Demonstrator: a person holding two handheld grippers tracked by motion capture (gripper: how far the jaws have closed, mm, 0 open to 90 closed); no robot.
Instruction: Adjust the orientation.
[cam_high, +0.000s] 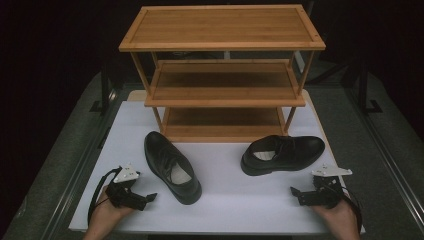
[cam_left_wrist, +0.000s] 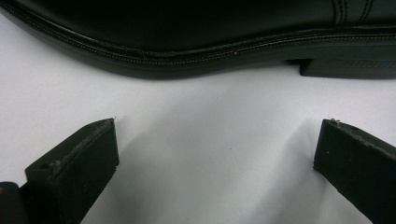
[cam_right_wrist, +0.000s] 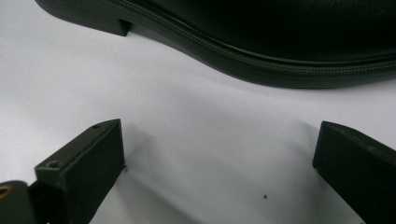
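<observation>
Two black leather shoes lie on the white worktop (cam_high: 225, 200) in front of a three-tier wooden shoe rack (cam_high: 222, 75) standing at the far edge. The left shoe (cam_high: 171, 166) has its long axis diagonal, toe pointing near-right and heel far-left. The right shoe (cam_high: 282, 153) lies almost straight across the worktop, toe pointing right and heel opening left.

The left gripper (cam_high: 150, 198) rests near the left edge, held by the left hand (cam_high: 106, 215), jaws wide apart and empty, aimed at the left shoe. The right gripper (cam_high: 296, 193), held by the right hand (cam_high: 340, 216), sits near-right, jaws wide apart and empty.

Each gripper view shows welt stitching and the heel step along the sole, details too small to resolve in the high view.
</observation>
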